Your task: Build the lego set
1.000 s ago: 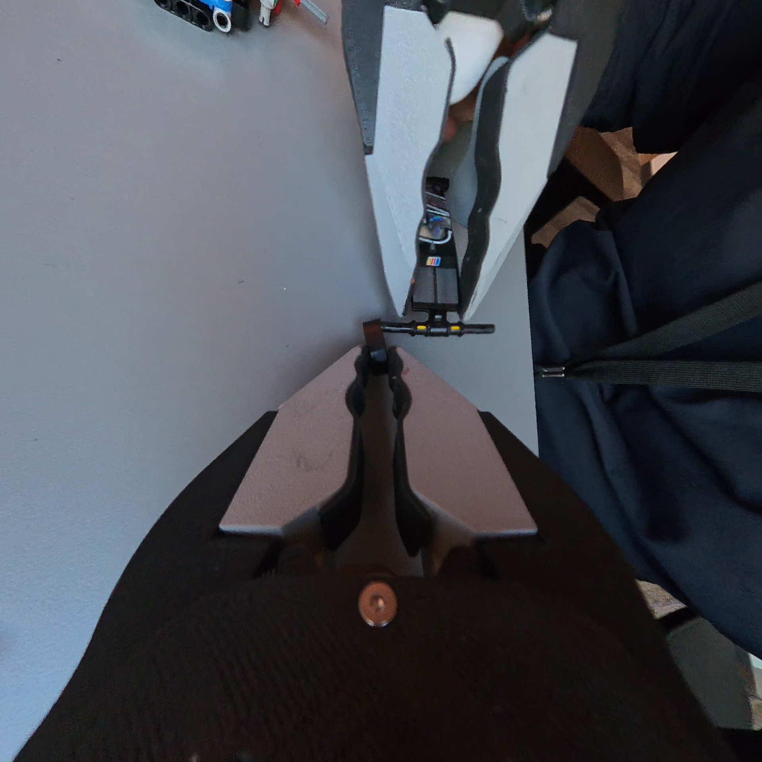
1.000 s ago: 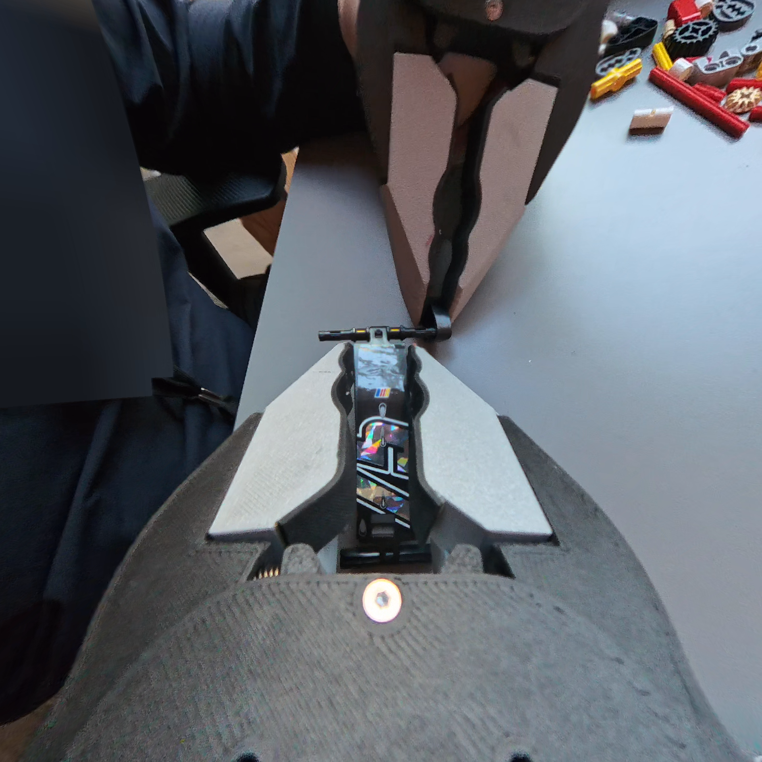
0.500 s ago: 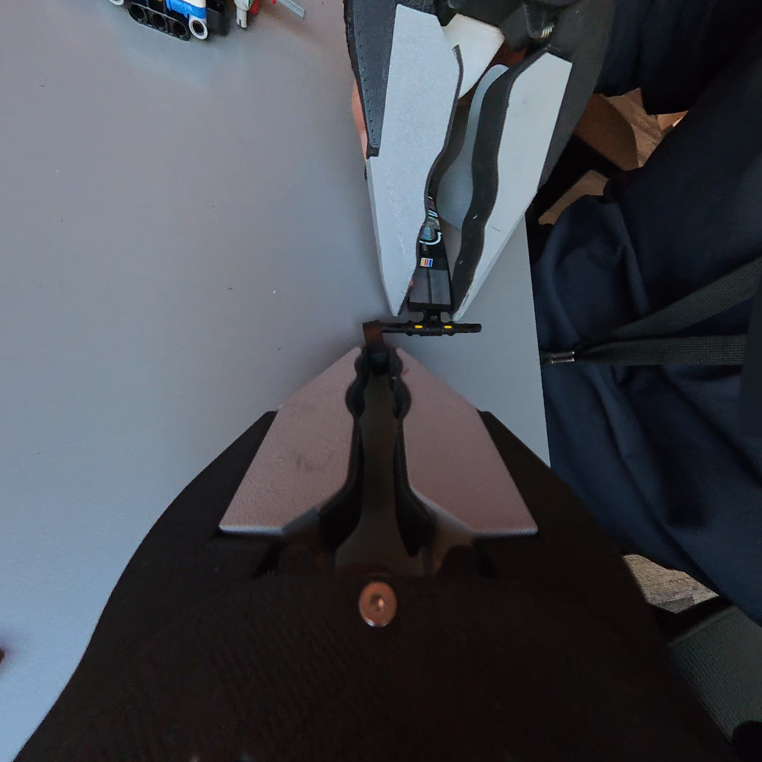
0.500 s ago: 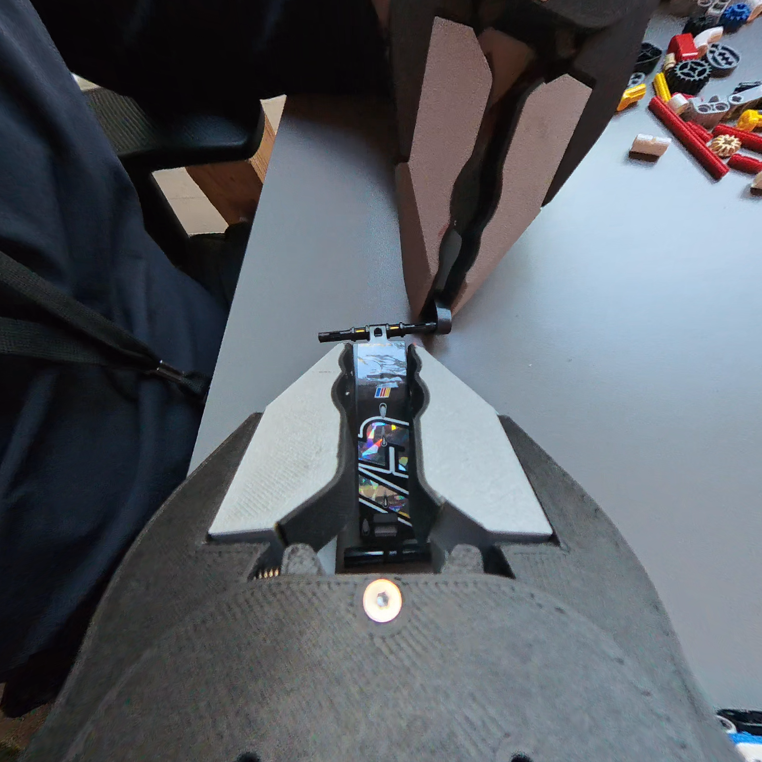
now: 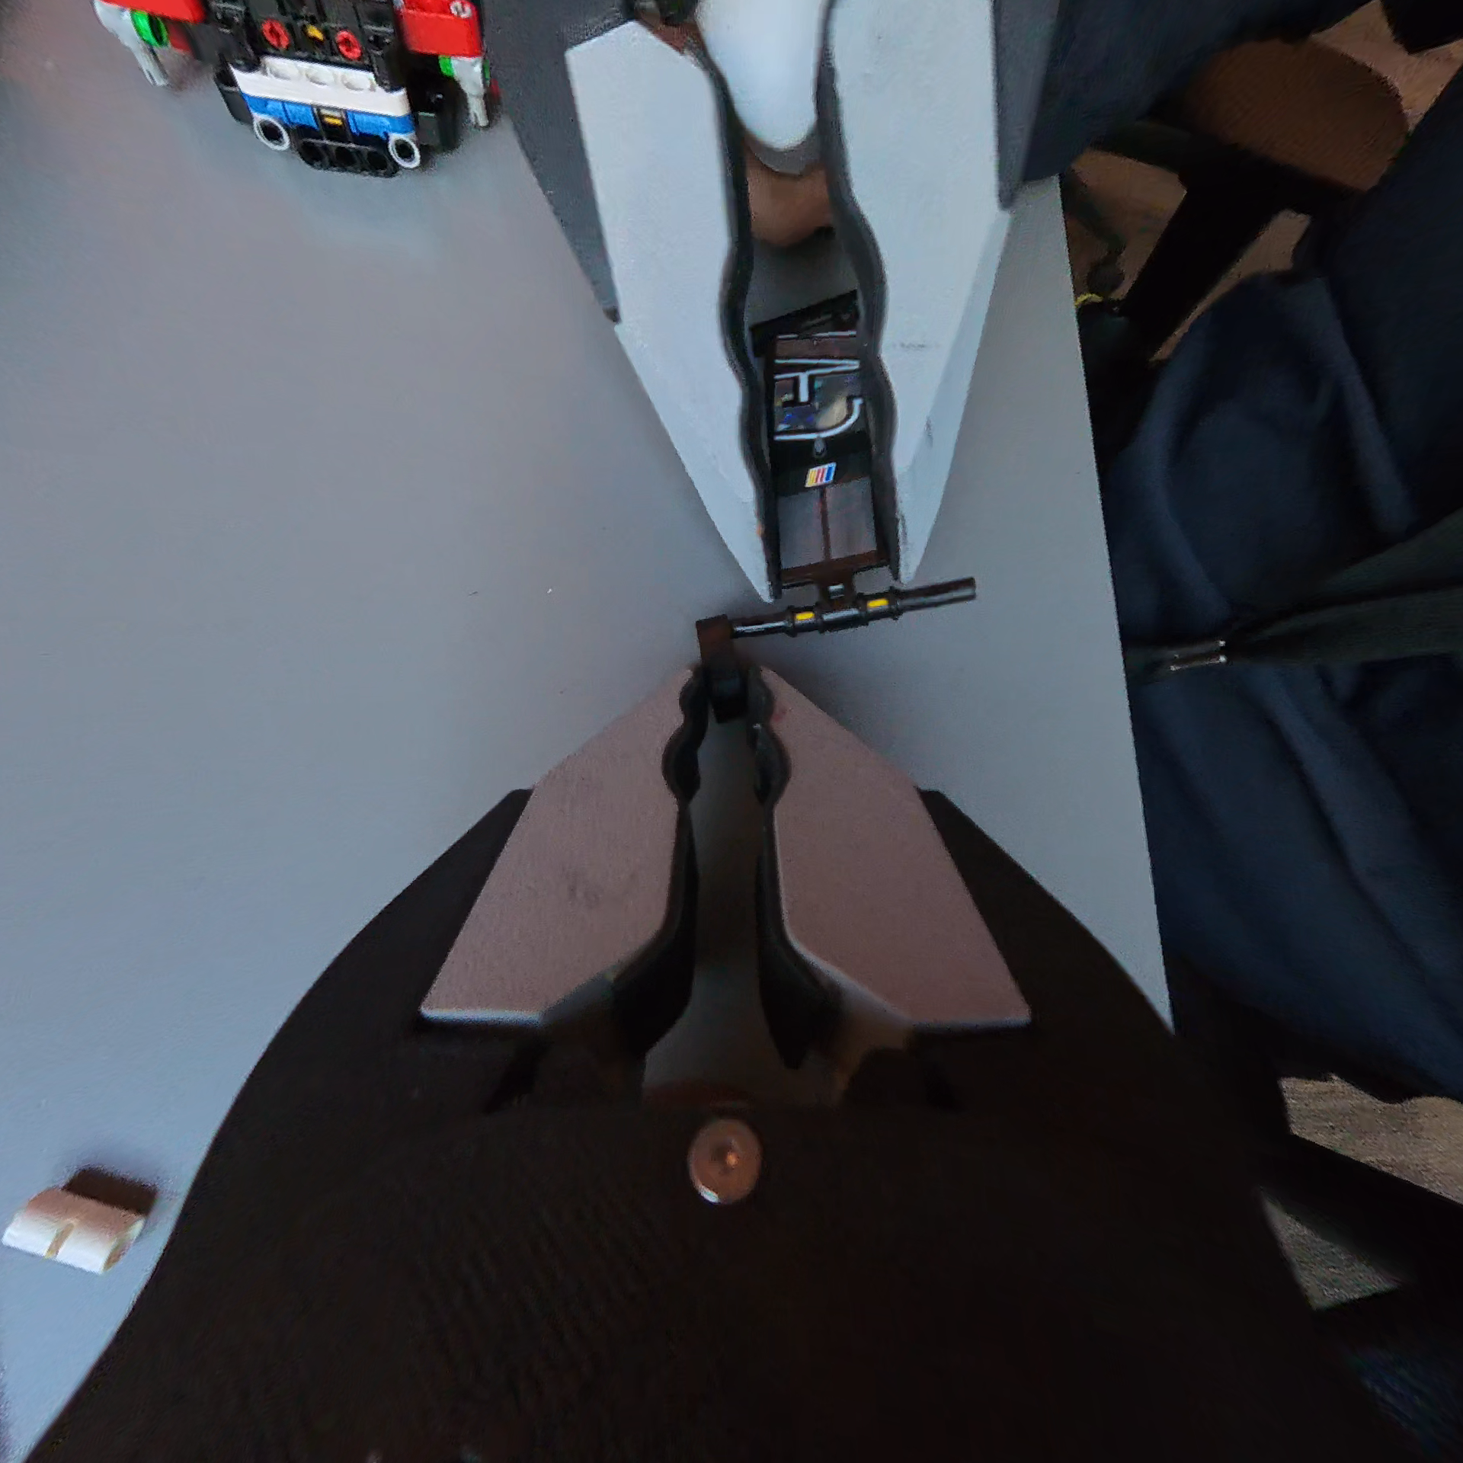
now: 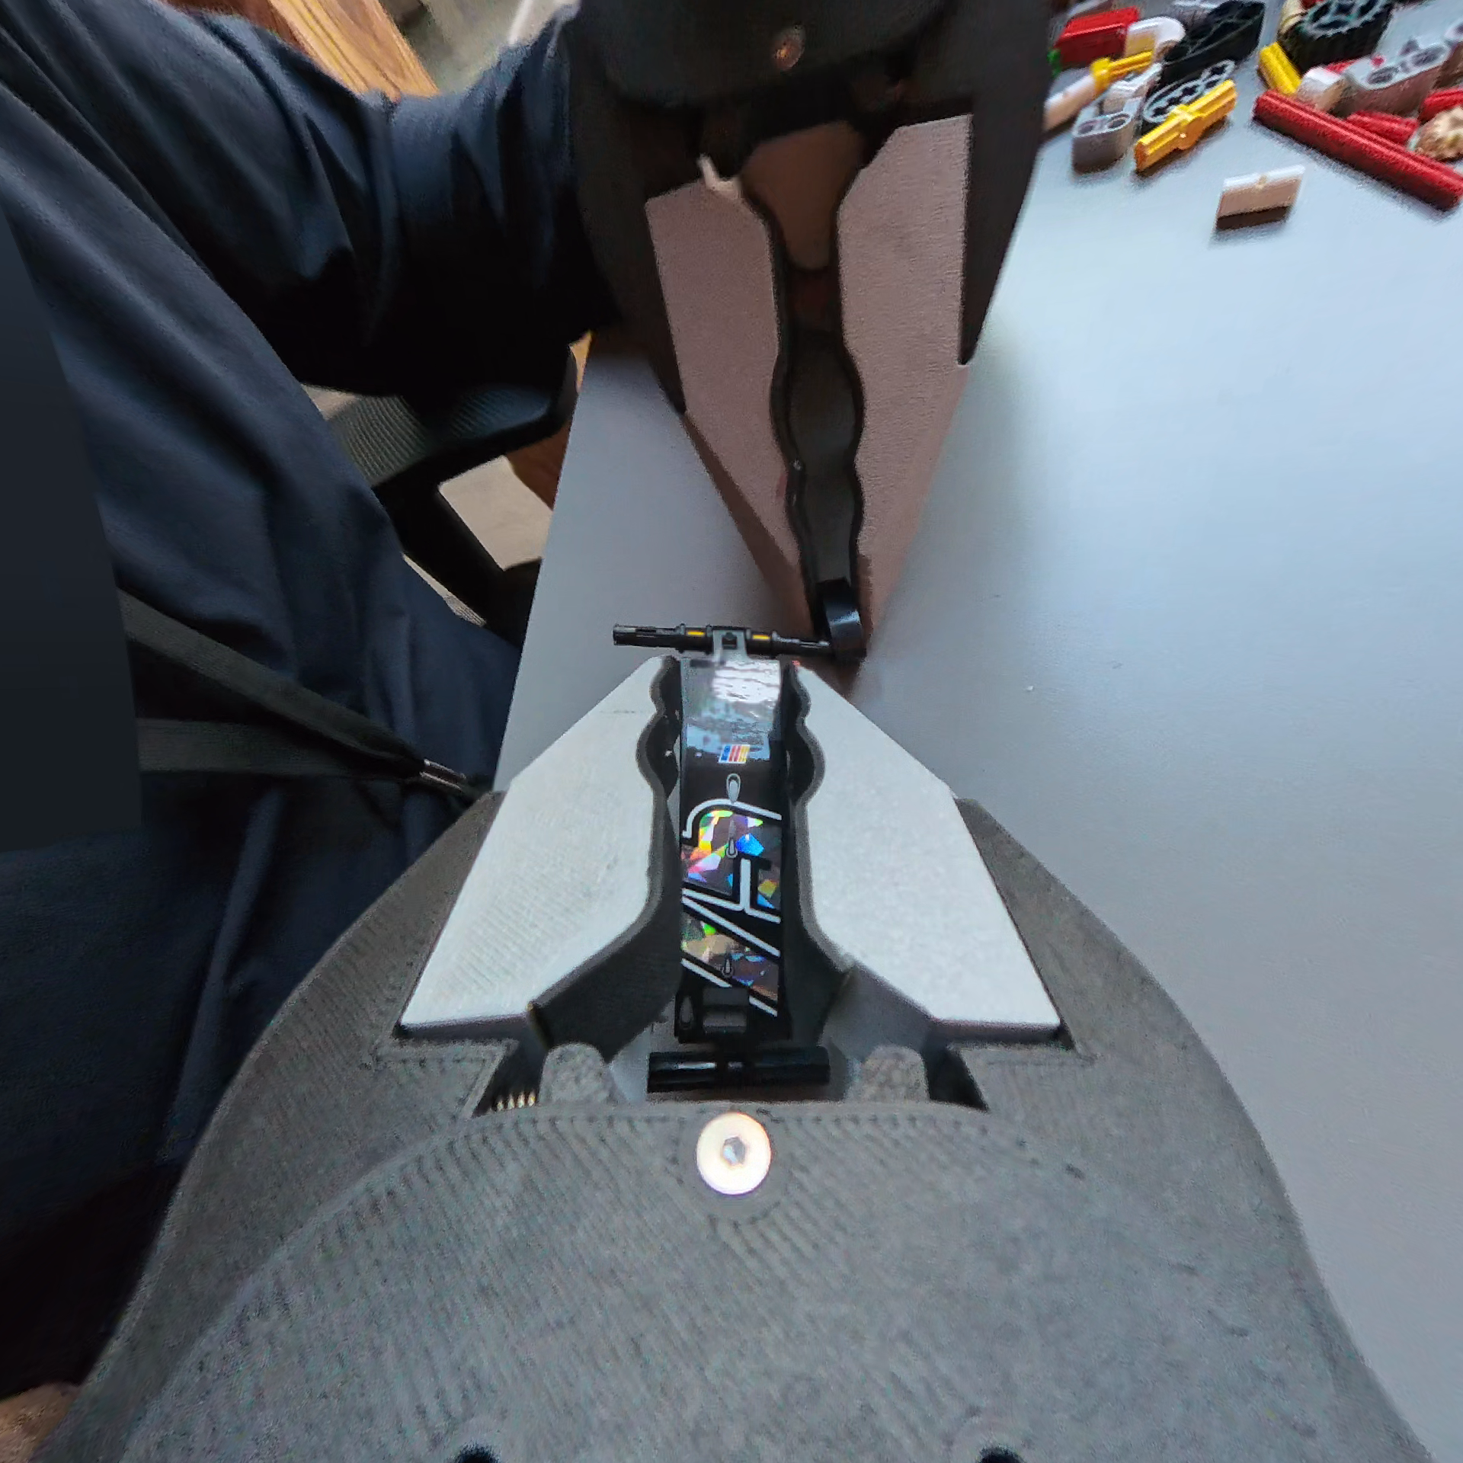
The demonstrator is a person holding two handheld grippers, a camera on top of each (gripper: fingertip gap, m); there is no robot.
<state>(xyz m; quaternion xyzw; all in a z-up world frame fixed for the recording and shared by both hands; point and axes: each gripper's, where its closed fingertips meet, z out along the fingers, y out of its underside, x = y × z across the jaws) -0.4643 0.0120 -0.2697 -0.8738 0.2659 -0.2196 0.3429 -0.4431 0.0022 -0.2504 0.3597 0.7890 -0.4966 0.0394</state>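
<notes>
— Supporting surface?
— A plain grey table (image 5: 317,554).
— Items on it?
— A partly built brick model (image 5: 332,87) rests on it. A small white brick (image 5: 75,1219) lies well apart from that model. Beyond that brick, loose red, yellow and black pieces (image 6: 1267,87) lie clustered together.

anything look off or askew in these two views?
Nothing stands out. The right gripper holds a black decorated panel squarely; the left gripper pinches a small black connector on its thin rod. Loose bricks are scattered on the table.
</notes>
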